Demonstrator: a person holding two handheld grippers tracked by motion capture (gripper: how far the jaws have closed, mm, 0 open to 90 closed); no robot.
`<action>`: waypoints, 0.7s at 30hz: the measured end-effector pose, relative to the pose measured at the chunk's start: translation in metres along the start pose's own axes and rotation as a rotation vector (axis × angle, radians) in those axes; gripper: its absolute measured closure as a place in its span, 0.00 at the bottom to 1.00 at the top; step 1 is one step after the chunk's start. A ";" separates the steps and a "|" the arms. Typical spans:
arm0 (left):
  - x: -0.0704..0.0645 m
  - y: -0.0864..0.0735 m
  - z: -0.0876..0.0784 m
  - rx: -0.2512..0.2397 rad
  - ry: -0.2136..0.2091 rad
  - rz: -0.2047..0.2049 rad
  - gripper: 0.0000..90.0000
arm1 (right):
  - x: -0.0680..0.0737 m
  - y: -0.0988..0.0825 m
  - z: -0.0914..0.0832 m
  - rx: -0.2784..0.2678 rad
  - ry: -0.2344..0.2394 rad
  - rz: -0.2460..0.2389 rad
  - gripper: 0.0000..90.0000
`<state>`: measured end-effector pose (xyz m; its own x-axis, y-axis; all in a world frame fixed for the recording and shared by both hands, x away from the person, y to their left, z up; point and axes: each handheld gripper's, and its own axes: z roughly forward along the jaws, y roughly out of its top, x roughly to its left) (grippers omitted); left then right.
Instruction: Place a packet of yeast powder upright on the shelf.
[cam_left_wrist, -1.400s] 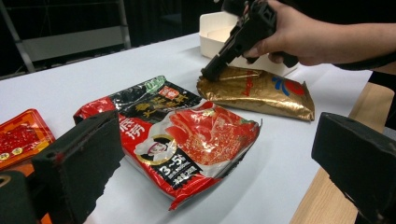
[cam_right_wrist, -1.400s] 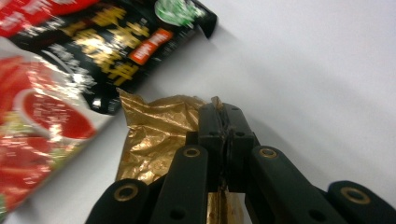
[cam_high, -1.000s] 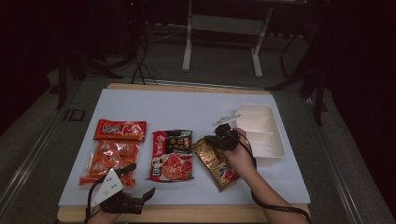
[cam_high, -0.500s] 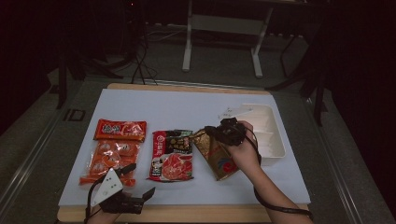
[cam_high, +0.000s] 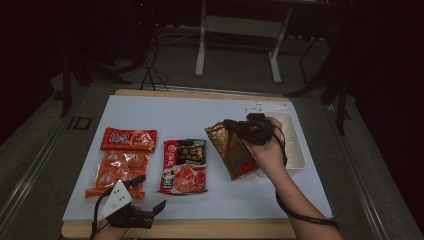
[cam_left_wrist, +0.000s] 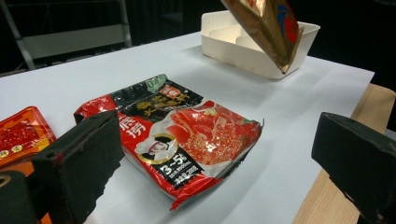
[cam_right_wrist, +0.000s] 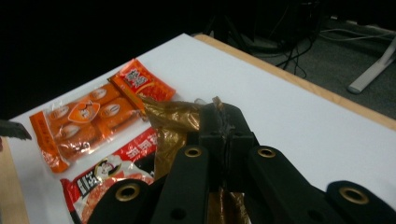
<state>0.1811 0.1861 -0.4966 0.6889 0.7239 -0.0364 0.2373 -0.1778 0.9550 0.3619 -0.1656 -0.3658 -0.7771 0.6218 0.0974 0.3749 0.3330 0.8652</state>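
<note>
gold-brown foil packet, tilted, lifted off table

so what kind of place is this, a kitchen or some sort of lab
Probably a lab or recording studio, not a kitchen: a white-topped table stands in a dark room, cables trail over the floor behind it, and snack packets such as the red packet lie in a row beside a white tray.

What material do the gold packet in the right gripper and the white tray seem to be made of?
Gold packet: probably metallised plastic film, glossy; it crinkles and reflects light where the right gripper pinches it.
White tray: likely moulded plastic or pulp, matte; stiff thin walls with dividers.
</note>
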 end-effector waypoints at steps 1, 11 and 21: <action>0.000 0.000 0.000 0.000 0.000 0.000 0.03 | -0.002 0.005 -0.003 -0.013 -0.004 0.000 0.99; 0.000 0.000 0.000 0.001 0.000 -0.002 0.03 | -0.012 0.027 -0.013 -0.074 -0.012 0.021 0.99; 0.000 -0.001 -0.001 0.003 0.003 -0.002 0.03 | -0.035 0.042 -0.028 -0.125 -0.056 0.071 0.99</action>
<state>0.1801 0.1873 -0.4972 0.6867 0.7260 -0.0373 0.2405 -0.1784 0.9541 0.3903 -0.1934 -0.3188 -0.7203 0.6801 0.1363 0.3595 0.1980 0.9119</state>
